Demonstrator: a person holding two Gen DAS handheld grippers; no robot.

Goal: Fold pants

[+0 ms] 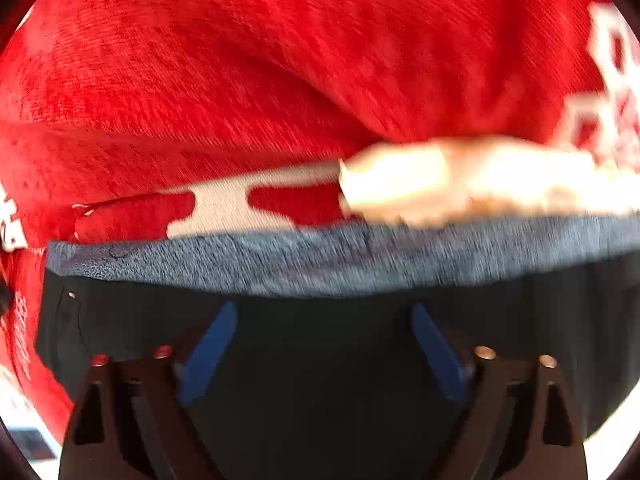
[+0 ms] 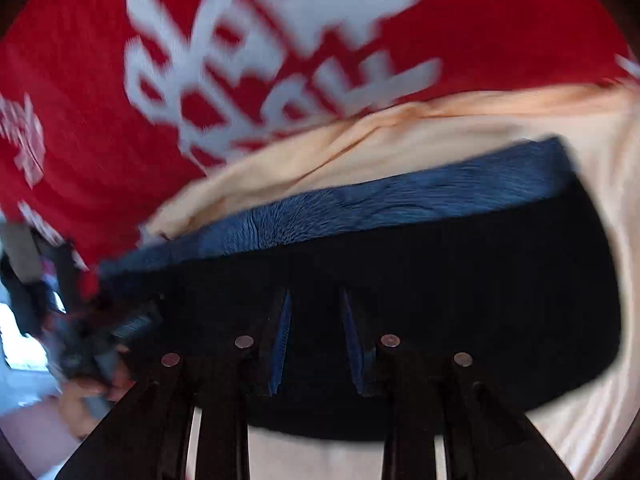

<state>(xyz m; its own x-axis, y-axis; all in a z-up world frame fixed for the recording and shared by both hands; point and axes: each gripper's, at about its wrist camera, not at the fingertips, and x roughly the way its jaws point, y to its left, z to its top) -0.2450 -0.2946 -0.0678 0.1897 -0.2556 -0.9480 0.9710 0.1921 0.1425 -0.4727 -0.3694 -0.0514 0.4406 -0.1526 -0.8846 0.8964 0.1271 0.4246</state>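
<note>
In both wrist views the pants (image 1: 320,344) lie directly before the tongs, waistband (image 1: 320,264) at the far edge. A person's shirt (image 1: 260,60) fills the space behind the waistband.

Red shirt (image 1: 260,60) of the person blocks everything beyond the pants (image 1: 320,340); pale cloth (image 2: 400,136) wedged between them; open strip only below pants hem.

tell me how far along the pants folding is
Done: cannot tell; both views are blurred and no finished fold shows. In hand: the dark pants with a blue-grey waistband lie before both grippers, left gripper open wide, right gripper narrower. Left: apparently the folds themselves.
</note>
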